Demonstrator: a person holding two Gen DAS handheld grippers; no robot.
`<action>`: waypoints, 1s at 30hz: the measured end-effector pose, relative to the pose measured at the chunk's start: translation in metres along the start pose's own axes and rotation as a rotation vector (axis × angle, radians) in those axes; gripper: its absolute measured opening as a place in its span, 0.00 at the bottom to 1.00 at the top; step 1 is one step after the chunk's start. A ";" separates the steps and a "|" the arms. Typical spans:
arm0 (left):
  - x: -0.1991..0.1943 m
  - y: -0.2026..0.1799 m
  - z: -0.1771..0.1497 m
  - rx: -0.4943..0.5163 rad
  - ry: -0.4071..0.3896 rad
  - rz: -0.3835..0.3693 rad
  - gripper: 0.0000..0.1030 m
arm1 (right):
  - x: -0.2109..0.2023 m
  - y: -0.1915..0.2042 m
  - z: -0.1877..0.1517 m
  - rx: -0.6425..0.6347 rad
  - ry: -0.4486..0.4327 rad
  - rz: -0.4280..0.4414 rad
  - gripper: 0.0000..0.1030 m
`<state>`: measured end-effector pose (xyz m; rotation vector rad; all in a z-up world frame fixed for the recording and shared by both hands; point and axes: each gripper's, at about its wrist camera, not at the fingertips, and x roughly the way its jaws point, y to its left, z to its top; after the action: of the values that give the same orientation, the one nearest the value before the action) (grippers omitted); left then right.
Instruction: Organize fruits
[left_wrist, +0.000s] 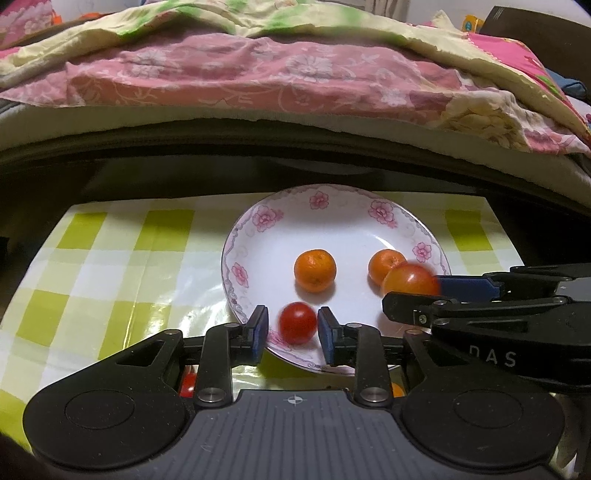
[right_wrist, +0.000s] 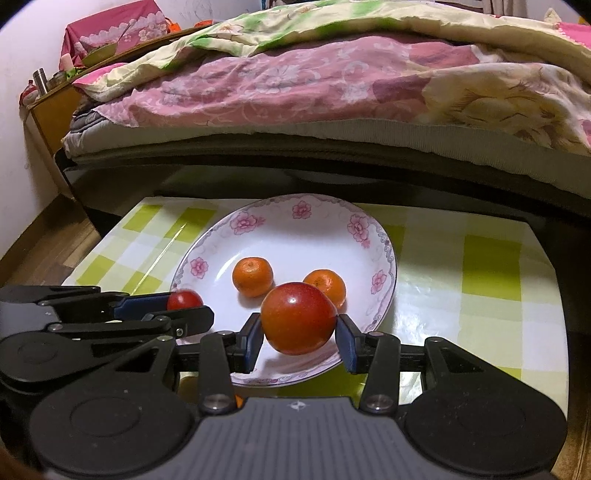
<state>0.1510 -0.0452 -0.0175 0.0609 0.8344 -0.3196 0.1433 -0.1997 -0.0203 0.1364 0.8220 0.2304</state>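
A white plate with pink flowers (left_wrist: 343, 221) (right_wrist: 280, 225) sits on a green-checked tablecloth. Two small oranges (left_wrist: 315, 270) (left_wrist: 384, 263) lie in it, also in the right wrist view (right_wrist: 252, 277) (right_wrist: 327, 282). My left gripper (left_wrist: 292, 330) is over the plate's near rim, with a small red tomato (left_wrist: 297, 322) (right_wrist: 184, 299) between its pads with small gaps on both sides; the tomato looks blurred. My right gripper (right_wrist: 300, 339) (left_wrist: 413, 291) is shut on a large red-orange tomato (right_wrist: 298, 318) (left_wrist: 410, 279) above the plate.
The checked cloth (left_wrist: 110, 266) covers a small table (right_wrist: 480, 280). Behind it runs a bed with a floral quilt (left_wrist: 280, 74) (right_wrist: 332, 81). A wooden nightstand with small items (right_wrist: 48, 96) stands at the far left. More fruit peeks under the left gripper (left_wrist: 187, 382).
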 end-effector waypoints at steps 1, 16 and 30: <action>0.000 0.001 0.000 -0.005 -0.003 0.001 0.40 | 0.000 0.000 0.000 -0.002 -0.002 -0.002 0.44; -0.029 0.004 0.006 -0.017 -0.057 0.000 0.56 | -0.027 -0.003 0.008 0.028 -0.069 -0.005 0.48; -0.065 0.012 -0.014 -0.040 -0.055 0.023 0.61 | -0.060 0.005 -0.014 0.032 -0.056 0.002 0.48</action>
<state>0.1038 -0.0145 0.0198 0.0247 0.7848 -0.2818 0.0926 -0.2098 0.0139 0.1730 0.7706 0.2145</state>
